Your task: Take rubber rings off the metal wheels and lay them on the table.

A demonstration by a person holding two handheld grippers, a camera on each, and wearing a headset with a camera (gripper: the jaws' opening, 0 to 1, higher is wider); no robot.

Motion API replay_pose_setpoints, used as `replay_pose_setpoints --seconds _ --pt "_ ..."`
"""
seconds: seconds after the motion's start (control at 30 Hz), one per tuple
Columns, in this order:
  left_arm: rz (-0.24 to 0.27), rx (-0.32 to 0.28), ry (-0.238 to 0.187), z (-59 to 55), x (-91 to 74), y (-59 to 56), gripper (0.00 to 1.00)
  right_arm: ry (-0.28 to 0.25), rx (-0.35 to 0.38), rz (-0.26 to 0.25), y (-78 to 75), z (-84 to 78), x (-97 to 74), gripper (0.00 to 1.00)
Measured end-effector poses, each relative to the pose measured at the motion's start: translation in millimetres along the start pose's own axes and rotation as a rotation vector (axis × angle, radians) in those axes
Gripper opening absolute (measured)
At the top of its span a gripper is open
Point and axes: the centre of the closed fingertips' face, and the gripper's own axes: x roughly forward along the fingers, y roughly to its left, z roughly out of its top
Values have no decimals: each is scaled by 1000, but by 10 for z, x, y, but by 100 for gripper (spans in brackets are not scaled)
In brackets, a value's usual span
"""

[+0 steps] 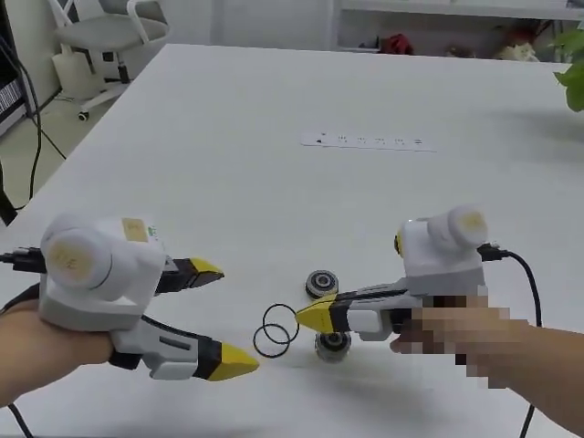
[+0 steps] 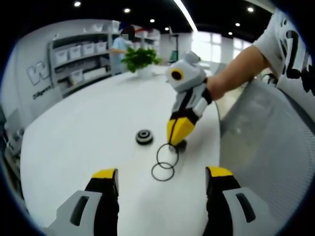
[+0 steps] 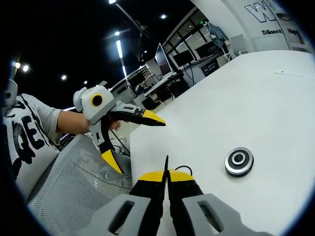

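Over the near left of the surface, the left gripper sits level in its hand, jaws spread wide. The right gripper reaches in from the right, jaws pinching a rubber ring that overlaps a second ring between two metal wheels.

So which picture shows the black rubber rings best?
The left gripper view: both rubber rings show whole, ahead of its open jaws. The head view has them smaller, by the right gripper tip. The right gripper view catches a thin black sliver at its shut jaws.
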Motion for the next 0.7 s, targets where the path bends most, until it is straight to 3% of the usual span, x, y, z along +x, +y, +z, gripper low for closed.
replay_pose_setpoints --seconds 0.7 --pt "8 -21 10 -76 -28 19 73 53 29 3 -85 -128 192 0"
